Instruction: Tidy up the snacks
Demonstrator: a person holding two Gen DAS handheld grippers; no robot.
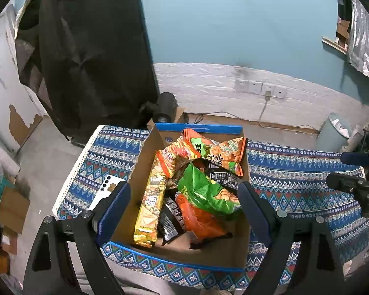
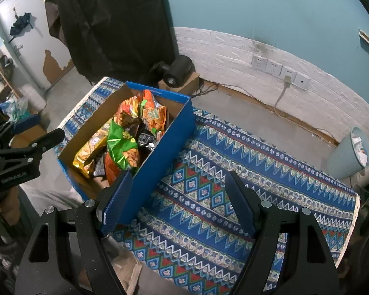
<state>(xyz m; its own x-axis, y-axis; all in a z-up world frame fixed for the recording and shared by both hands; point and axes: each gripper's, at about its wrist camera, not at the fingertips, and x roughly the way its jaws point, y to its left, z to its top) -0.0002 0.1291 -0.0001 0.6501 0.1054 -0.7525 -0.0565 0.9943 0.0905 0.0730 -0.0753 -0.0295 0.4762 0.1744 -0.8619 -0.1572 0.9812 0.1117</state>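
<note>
Both tongs gape empty: left tongs (image 1: 184,191) over the box (image 1: 145,162), right tongs (image 2: 177,186) over bare bench (image 2: 258,157). Lower onto the green bag (image 1: 204,191) and pinch its middle.

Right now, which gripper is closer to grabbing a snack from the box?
The left gripper. Its open jaws frame the green snack bag in the box. The right gripper hangs open over bare patterned cloth beside it.
</note>
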